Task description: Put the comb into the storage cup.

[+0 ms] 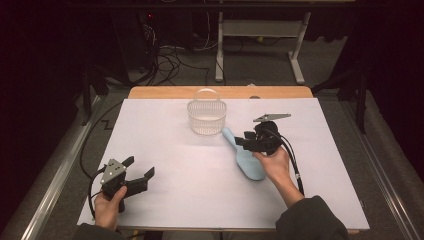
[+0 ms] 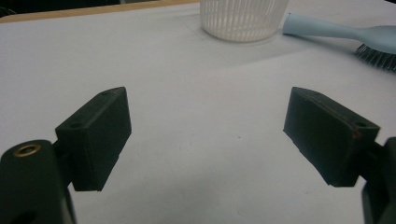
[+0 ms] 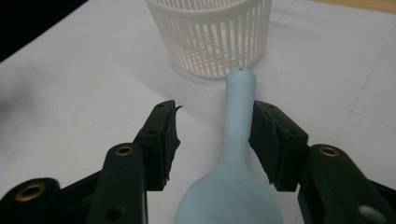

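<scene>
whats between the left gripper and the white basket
Only bare white table lies between the open left gripper and the basket, clearest in the left gripper view.

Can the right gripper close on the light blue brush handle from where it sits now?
Probably yes. The right gripper is open with the light blue brush handle already between its jaws, one jaw close against it, the other with a gap. Nothing lies between them; the white basket stands just beyond the handle tip.

Brush (image 2: 355, 35) head cut off at edge.
</scene>
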